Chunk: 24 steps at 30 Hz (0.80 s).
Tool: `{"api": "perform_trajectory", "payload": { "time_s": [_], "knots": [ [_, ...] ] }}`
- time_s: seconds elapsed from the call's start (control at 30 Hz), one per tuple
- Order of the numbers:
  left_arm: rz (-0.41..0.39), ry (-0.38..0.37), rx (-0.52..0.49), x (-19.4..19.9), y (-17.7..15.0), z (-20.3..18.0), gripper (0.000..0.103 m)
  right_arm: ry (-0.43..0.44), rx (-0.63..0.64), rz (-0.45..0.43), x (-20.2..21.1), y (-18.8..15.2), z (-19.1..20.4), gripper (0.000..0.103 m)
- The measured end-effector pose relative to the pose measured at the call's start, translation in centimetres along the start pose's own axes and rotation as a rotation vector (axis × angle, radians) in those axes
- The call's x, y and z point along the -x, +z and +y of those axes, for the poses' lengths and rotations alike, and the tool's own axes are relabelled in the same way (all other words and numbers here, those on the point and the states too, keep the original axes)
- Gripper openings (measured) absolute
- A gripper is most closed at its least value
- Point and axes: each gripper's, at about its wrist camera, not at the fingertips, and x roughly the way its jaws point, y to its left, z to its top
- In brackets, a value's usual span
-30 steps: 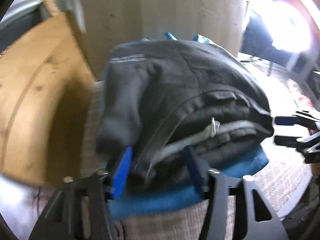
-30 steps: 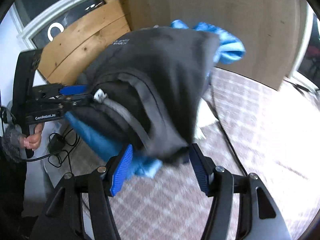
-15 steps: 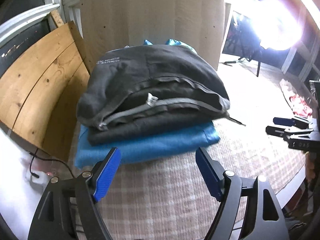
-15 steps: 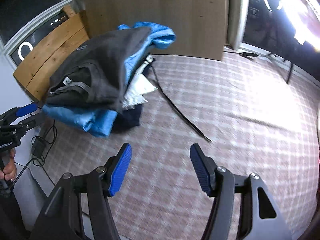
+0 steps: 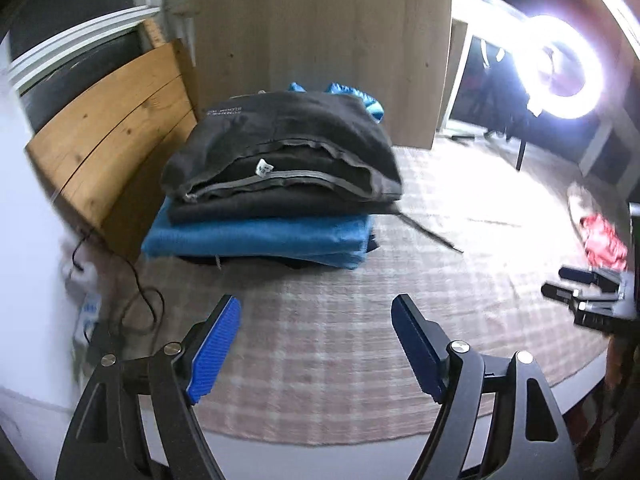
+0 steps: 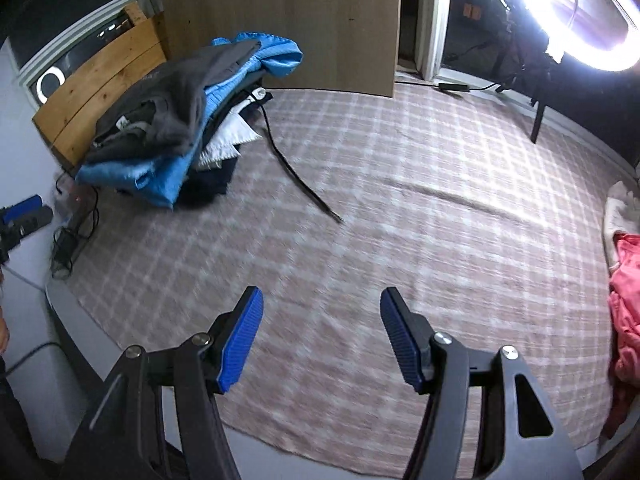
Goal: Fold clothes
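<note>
Left gripper (image 5: 316, 344) hovered wide open and empty short of the clothes stack (image 5: 276, 184), right gripper (image 6: 322, 336) likewise spread and empty, well right of it, red garment (image 6: 624, 312) farther right, plaid cloth (image 6: 400, 208) beneath.

My left gripper (image 5: 316, 344) and right gripper (image 6: 322, 336) both show blue ribbed pads on black frames. At centre of the left view, a dark grey garment (image 5: 288, 148) with a grey zip line tops a blue folded cloth (image 5: 256, 238). The checked cloth (image 6: 400, 208) is pink-brown with pale lines; a red-pink garment (image 6: 626, 304) sits at right edge.
</note>
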Motion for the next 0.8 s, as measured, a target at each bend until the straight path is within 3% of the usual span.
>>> {"api": "perform_trajectory", "payload": {
  "time_s": [0.23,0.57,0.8],
  "knots": [
    [-0.002,0.048,0.099,2.9,-2.6,-4.4,0.076,-0.006,0.051,-0.028,2.8,-2.5,-5.1,0.06],
    [-0.008,0.121,0.153,5.9,-6.3,-8.8,0.076,0.039,0.073,-0.025,3.6,-6.2,-9.4,0.061],
    [-0.036,0.099,0.169,7.3,-6.7,-10.5,0.076,0.045,0.108,-0.035,4.5,-7.5,-10.3,0.061]
  ]
}}
